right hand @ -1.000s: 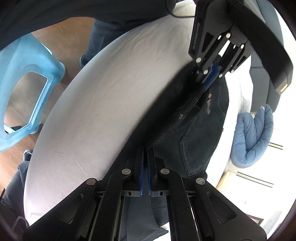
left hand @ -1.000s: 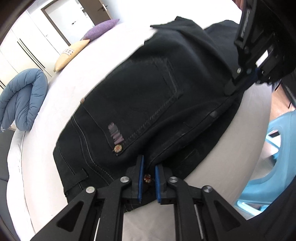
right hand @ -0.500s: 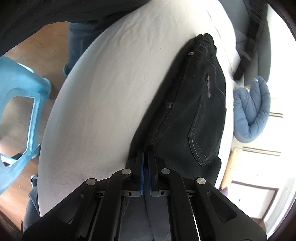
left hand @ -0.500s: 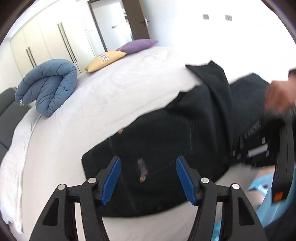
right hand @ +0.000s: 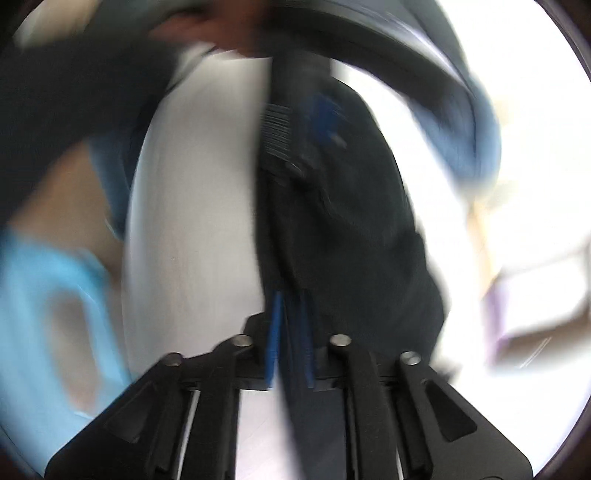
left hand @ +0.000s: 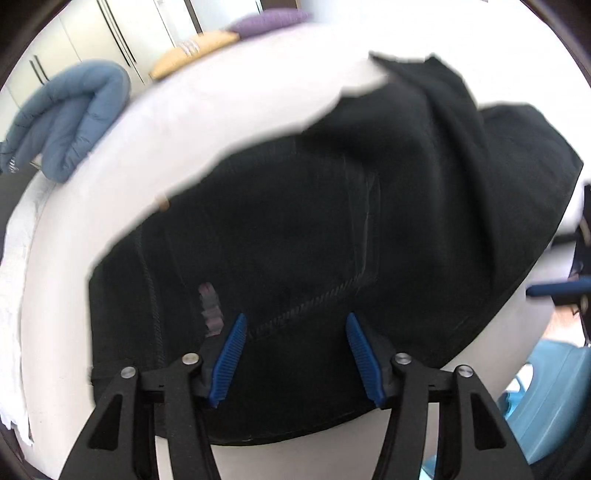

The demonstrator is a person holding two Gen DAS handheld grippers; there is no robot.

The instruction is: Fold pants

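Note:
Black pants lie folded on a white bed, back pocket up, waistband towards me. My left gripper is open and empty, hovering just above the waist end. In the blurred right wrist view the pants run away from me along the bed. My right gripper has its blue pads slightly apart, with dark cloth between them. The left gripper also shows in that view, blurred, over the far end of the pants.
A rolled blue duvet lies at the far left of the bed, with a yellow pillow and a purple pillow beyond. A light blue plastic stool stands by the bed's near right edge; it also shows in the right wrist view.
My left gripper let go of the waistband, opened wide and lifted, then came back down close over the pants. My right gripper's pads have parted slightly and it is moving fast.

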